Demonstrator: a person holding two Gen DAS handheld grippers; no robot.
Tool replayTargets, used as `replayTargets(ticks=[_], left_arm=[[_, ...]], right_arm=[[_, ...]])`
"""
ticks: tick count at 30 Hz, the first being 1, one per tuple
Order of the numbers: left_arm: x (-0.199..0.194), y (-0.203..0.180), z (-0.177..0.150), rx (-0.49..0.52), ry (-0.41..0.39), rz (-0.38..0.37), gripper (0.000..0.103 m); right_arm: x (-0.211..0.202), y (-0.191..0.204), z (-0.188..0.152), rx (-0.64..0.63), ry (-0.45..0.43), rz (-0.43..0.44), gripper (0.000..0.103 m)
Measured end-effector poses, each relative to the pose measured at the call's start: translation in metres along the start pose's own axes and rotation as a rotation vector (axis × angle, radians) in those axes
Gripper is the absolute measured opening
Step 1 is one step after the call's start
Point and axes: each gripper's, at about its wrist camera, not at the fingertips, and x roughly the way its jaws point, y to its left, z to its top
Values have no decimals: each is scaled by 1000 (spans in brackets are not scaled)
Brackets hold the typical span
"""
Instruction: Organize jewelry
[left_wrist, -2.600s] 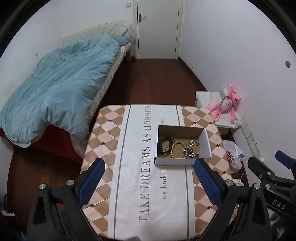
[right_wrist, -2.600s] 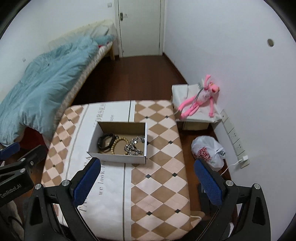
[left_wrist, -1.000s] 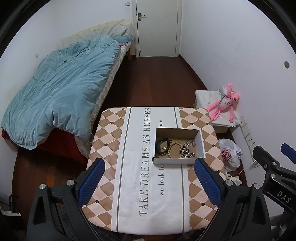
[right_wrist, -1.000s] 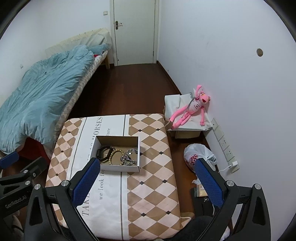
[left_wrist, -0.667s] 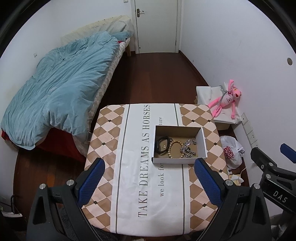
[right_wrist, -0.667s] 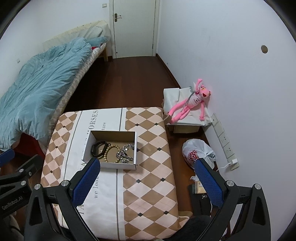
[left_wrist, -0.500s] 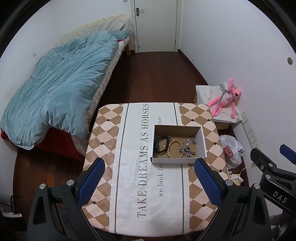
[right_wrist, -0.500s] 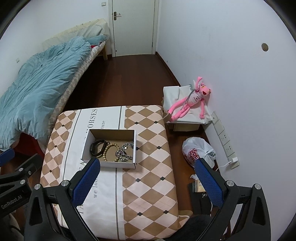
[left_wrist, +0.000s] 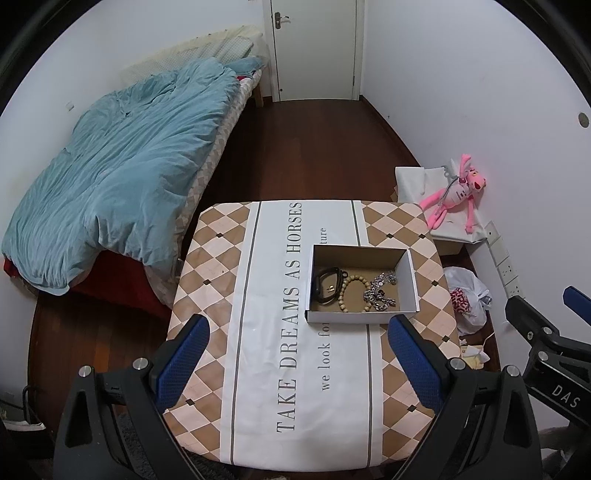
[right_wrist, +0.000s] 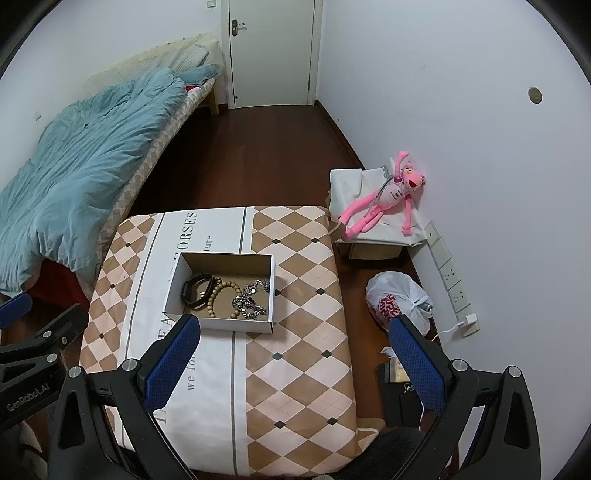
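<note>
Both grippers, left (left_wrist: 297, 360) and right (right_wrist: 291, 356), hang wide open and empty above the table (left_wrist: 229, 295); farther off, the box (left_wrist: 412, 280) holds tangled jewelry (left_wrist: 378, 293), so one grab could drag several pieces out

Home bedroom, bed (left_wrist: 122, 177) with blue duvet, door (left_wrist: 314, 48), plush toy (right_wrist: 384, 199)

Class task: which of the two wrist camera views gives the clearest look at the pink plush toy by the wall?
The right wrist view: the pink plush toy lies nearer the picture's middle, looks larger, and shows head, arms and legs. In the left wrist view it appears smaller, out near the right edge.
</note>
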Motion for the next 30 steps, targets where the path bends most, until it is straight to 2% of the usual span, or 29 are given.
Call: replayTargets(ticks=[30], left_arm=[[4,4,-6,-5,0,10,99]], right_arm=[[3,2,-1,-14,14,3,103]])
